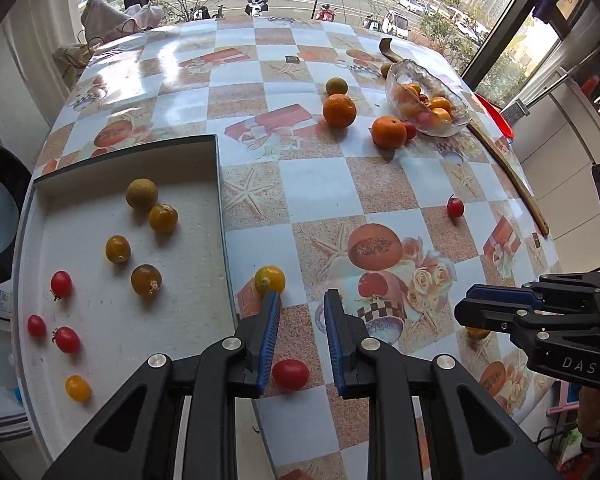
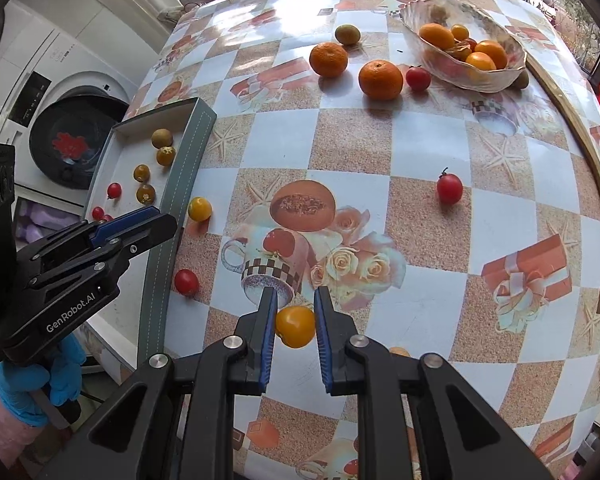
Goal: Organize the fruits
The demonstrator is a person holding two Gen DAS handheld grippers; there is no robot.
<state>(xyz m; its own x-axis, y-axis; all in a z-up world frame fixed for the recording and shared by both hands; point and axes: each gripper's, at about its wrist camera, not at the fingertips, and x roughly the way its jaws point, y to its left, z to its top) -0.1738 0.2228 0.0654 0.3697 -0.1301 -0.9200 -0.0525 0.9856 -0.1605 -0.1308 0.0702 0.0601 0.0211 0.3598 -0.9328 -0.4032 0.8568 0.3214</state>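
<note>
My left gripper (image 1: 302,300) is open and empty above the table, beside the white tray (image 1: 196,216), which holds several yellow and red cherry tomatoes. A red cherry tomato (image 1: 290,374) lies between its fingers lower down, and a yellow tomato (image 1: 269,279) sits at its left fingertip. My right gripper (image 2: 295,296) is shut on a yellow tomato (image 2: 295,327). Two oranges (image 1: 339,110) (image 1: 388,132) and a lone red tomato (image 1: 455,207) lie on the table. The glass bowl (image 1: 456,124) holds several fruits.
A wooden hoop (image 1: 512,176) lies by the bowl at the table's right edge. A washing machine (image 2: 60,120) stands left of the table. A window is behind the far edge. The right gripper also shows in the left wrist view (image 1: 472,308).
</note>
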